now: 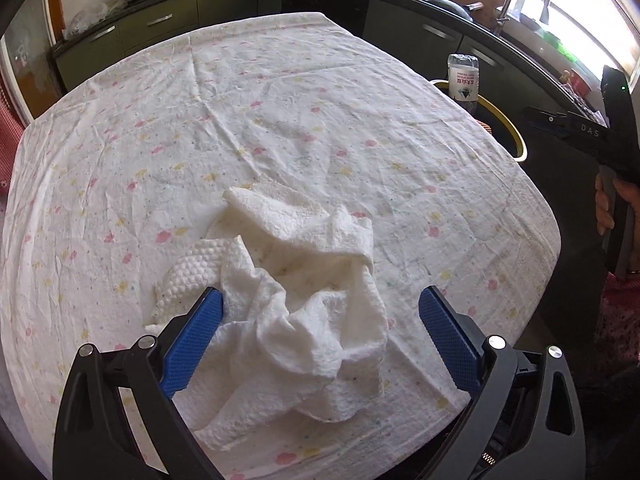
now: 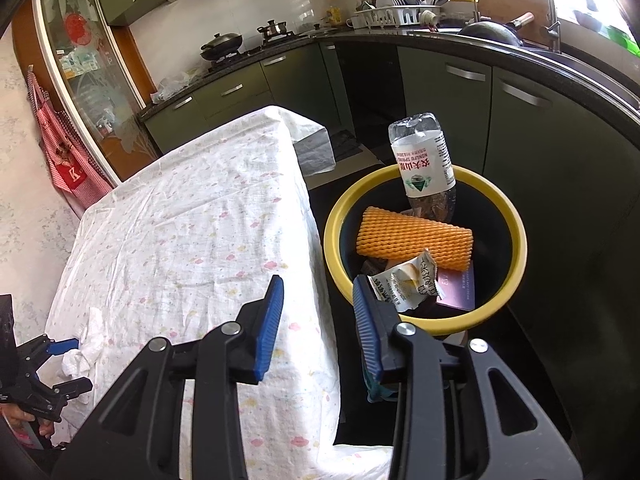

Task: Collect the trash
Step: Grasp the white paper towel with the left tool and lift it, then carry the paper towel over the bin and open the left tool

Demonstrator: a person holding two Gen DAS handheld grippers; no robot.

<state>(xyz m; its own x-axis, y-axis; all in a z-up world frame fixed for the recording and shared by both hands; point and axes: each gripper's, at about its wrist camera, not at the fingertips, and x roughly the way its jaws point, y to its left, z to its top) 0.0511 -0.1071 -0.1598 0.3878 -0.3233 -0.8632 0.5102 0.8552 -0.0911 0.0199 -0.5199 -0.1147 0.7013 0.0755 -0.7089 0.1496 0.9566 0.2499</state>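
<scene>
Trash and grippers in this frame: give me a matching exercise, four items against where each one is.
Items:
1. crumpled paper towel
2. plastic bottle
3. orange foam net
4. right gripper

Places:
A. lying across the bin's contents
B. on the tablecloth between the left gripper's open fingers
C. empty, over the gap between table and yellow-rimmed bin
D. standing in the bin, cap end down

Pairs: 1-B, 2-D, 3-A, 4-C

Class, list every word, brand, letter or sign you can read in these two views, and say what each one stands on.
"NONGFU SPRING", upside down, with large Chinese characters: label of the plastic bottle standing in the yellow-rimmed bin.
"DAS": body of the right gripper in the left wrist view.
"K": red patch on the checked apron.
Crumpled wrapper: print too creased to read.
Purple box: lettering too small.
</scene>
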